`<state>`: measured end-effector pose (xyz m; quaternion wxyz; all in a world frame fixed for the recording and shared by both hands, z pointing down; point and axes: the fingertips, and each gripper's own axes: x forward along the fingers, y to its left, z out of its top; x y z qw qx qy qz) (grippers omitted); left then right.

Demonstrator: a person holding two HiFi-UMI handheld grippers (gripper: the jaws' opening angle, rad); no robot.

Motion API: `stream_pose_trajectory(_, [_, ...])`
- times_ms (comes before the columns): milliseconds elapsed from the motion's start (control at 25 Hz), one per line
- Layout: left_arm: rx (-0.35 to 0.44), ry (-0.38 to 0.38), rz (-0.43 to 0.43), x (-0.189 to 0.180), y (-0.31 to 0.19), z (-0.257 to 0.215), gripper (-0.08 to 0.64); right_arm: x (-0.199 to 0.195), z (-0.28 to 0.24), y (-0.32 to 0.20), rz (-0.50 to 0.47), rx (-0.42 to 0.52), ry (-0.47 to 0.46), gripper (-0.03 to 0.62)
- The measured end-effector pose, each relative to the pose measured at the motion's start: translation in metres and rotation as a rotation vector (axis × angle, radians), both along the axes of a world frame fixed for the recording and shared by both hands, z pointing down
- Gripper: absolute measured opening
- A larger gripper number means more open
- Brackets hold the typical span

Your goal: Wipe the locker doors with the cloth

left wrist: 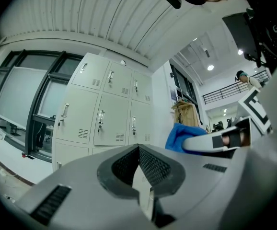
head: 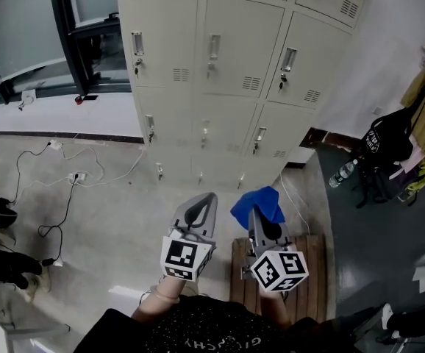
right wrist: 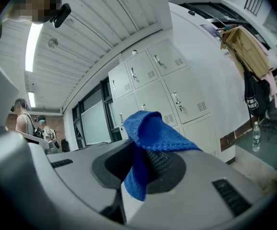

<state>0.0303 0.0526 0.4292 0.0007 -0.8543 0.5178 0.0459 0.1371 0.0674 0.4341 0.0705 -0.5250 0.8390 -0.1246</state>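
A bank of beige lockers (head: pixel 227 57) stands ahead, its doors shut, each with a handle and a key. The same lockers (left wrist: pixel 105 109) show in the left gripper view and as lockers (right wrist: pixel 162 90) in the right gripper view. My right gripper (head: pixel 260 215) is shut on a blue cloth (head: pixel 258 204), which drapes over its jaws as cloth (right wrist: pixel 150 138). My left gripper (head: pixel 198 213) is shut with nothing in it, level with the right one. Both grippers are held well short of the locker doors. The cloth (left wrist: pixel 184 134) also shows beside the left gripper.
A window (head: pixel 36 28) with a dark frame and sill lies left of the lockers. Cables (head: pixel 65 182) run over the concrete floor at left. A black bag (head: pixel 389 145), hanging clothes and a water bottle (head: pixel 343 173) stand at right. A wooden stool (head: pixel 312 271) is under my right gripper.
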Motion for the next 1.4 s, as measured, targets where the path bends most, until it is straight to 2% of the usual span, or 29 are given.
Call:
stream_pose_trajectory(320, [0.016,0.013,0.023,-0.008,-0.104,-0.008,0.006,-0.008,-0.005,-0.101,0.026,0.004,0.005,0.058])
stream_pose_trajectory(920, [0.069,0.015,0.058,-0.053,-0.326,-0.05,0.006,-0.057,-0.047,-0.32,0.052,0.06,0.012,0.058])
stream_pose_trajectory(1200, [0.096,-0.007,0.081,-0.059,-0.382,-0.063,0.006,-0.071,-0.057,-0.373,0.041,0.091,0.001,0.058])
stream_pose_trajectory(1400, [0.161,-0.024,0.09,-0.056,-0.403,-0.095,0.006,-0.074,-0.091,-0.4,0.025,0.168,0.023,0.058])
